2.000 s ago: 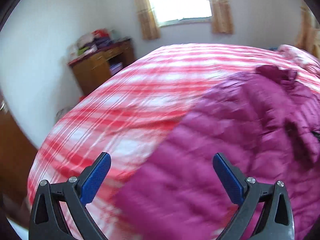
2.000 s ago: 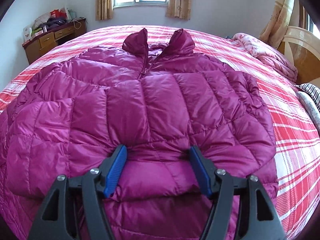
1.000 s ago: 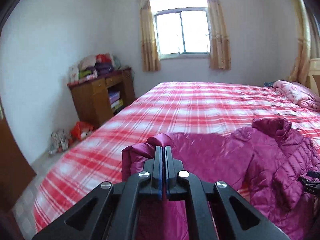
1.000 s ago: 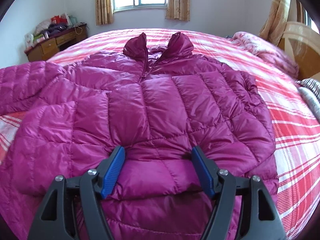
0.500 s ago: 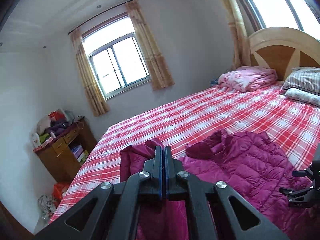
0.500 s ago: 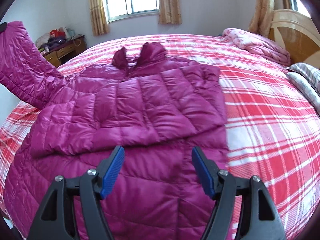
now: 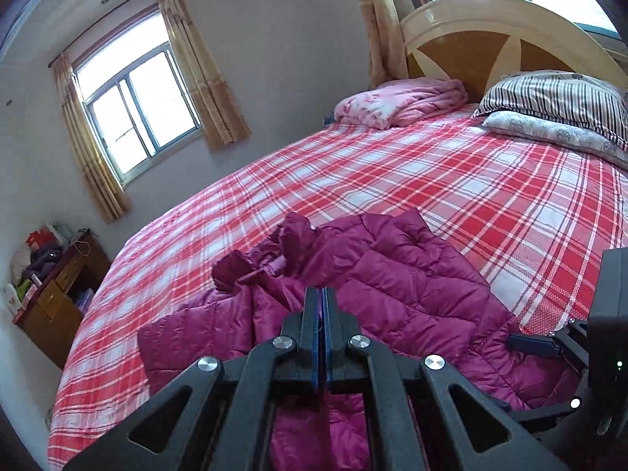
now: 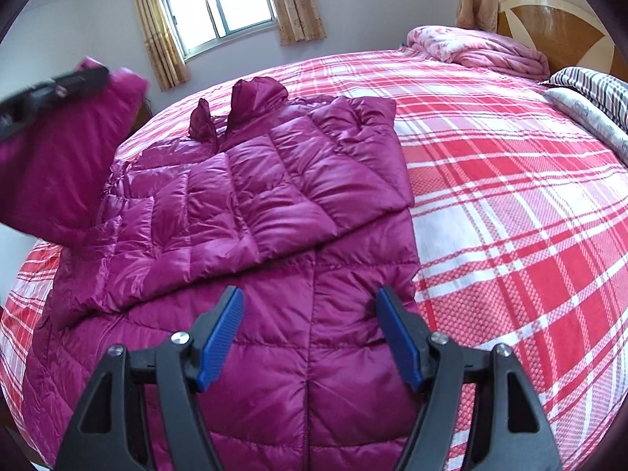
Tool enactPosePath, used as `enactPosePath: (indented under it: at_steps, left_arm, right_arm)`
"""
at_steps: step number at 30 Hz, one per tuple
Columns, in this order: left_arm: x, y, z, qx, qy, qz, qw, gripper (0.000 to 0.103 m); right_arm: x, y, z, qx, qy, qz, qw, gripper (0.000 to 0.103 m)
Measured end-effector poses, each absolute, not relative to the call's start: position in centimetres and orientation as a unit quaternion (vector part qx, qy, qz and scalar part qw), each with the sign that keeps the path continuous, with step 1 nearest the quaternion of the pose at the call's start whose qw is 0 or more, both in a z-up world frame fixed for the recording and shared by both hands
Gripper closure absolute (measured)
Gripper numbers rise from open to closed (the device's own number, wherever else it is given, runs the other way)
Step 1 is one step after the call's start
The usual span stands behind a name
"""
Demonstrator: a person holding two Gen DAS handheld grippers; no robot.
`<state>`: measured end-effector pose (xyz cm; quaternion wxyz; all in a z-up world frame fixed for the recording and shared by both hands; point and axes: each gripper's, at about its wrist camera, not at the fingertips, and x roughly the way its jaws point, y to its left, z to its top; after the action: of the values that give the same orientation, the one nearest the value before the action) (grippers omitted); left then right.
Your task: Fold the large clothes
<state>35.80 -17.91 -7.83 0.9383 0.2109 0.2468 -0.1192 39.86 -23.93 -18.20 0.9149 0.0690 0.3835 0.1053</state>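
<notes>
Magenta down jacket (image 8: 274,204) lies on the plaid bed (image 8: 510,216), collar at 12 o'clock, its 3 o'clock sleeve folded across the chest. Bare bedspread runs from jacket edge toward 3 o'clock. My right gripper (image 8: 310,333) is spread wide above the hem. My left gripper (image 7: 322,325) is pressed together, pinching the other sleeve (image 8: 59,149), lifted at 9 o'clock. Desk (image 7: 59,306) at 9 o'clock carries clutter, indistinct. Cuff hidden behind blue pads (image 7: 314,337).
</notes>
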Motion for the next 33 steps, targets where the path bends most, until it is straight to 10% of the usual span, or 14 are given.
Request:
enactPosePath:
  at_steps: [13, 25, 26, 28, 33]
  left_arm:
    - [35.4, -18.3, -8.0, 0.190, 0.238, -0.146, 0.941, 0.100]
    - [41.1, -2.2, -13.6, 0.112, 0.340, 0.041, 0.933, 0.100]
    - [41.1, -1.7, -13.7, 0.100, 0.342, 0.039, 0.934, 0.100]
    - [41.1, -0.9, -13.6, 0.085, 0.338, 0.037, 0.936, 0.100]
    - [41.1, 0.7, -13.4, 0.045, 0.334, 0.022, 0.941, 0.100]
  right_arm:
    - [39.6, -24.2, -17.8, 0.083, 0.379, 0.119, 0.914, 0.023]
    - [43.1, -19.7, -14.6, 0.120, 0.387, 0.189, 0.895, 0.023]
    - [43.9, -18.7, -15.4, 0.103, 0.405, 0.188, 0.889, 0.028]
    - [44.8, -17.7, -16.6, 0.092, 0.428, 0.190, 0.879, 0.070]
    - [42.4, -18.9, -15.5, 0.071, 0.388, 0.171, 0.903, 0.087]
